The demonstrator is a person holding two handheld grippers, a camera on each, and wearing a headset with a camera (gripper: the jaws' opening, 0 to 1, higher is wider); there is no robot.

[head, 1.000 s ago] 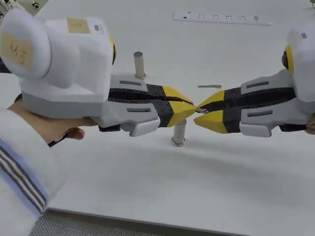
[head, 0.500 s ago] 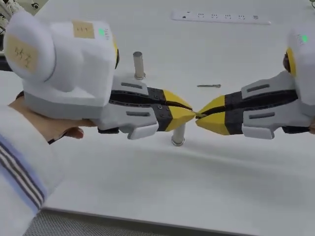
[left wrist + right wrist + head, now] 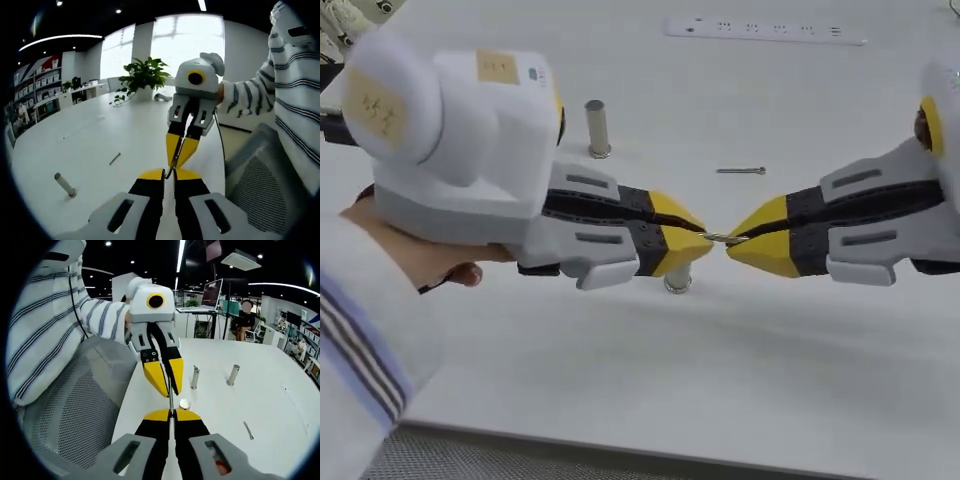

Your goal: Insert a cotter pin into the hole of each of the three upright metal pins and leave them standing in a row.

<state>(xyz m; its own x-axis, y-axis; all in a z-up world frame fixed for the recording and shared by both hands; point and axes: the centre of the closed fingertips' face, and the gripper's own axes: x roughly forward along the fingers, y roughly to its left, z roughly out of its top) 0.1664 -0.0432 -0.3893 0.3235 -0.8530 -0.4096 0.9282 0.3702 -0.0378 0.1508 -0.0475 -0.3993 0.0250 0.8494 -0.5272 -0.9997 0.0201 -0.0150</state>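
Steel cotter pin [image 3: 719,238], thin and glossy, spans tip to tip. The jaws of the left gripper [image 3: 705,237] and right gripper [image 3: 732,242] are both pinched closed on its ends, yellow wedge tips meeting point-on. A stubby cylindrical metal pin [image 3: 678,279] stands just below the jaws on the smooth white desk [image 3: 620,400]; a spare cotter pin [image 3: 740,171] lies beyond them. Risk: slick wire, tiny contact patch. Releasing one side could let it pivot or drop, and a crooked descent could topple the upright.

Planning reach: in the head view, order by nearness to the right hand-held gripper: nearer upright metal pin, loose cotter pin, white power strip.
1. Upright metal pin, just below.
2. Loose cotter pin, behind.
3. White power strip, far back.
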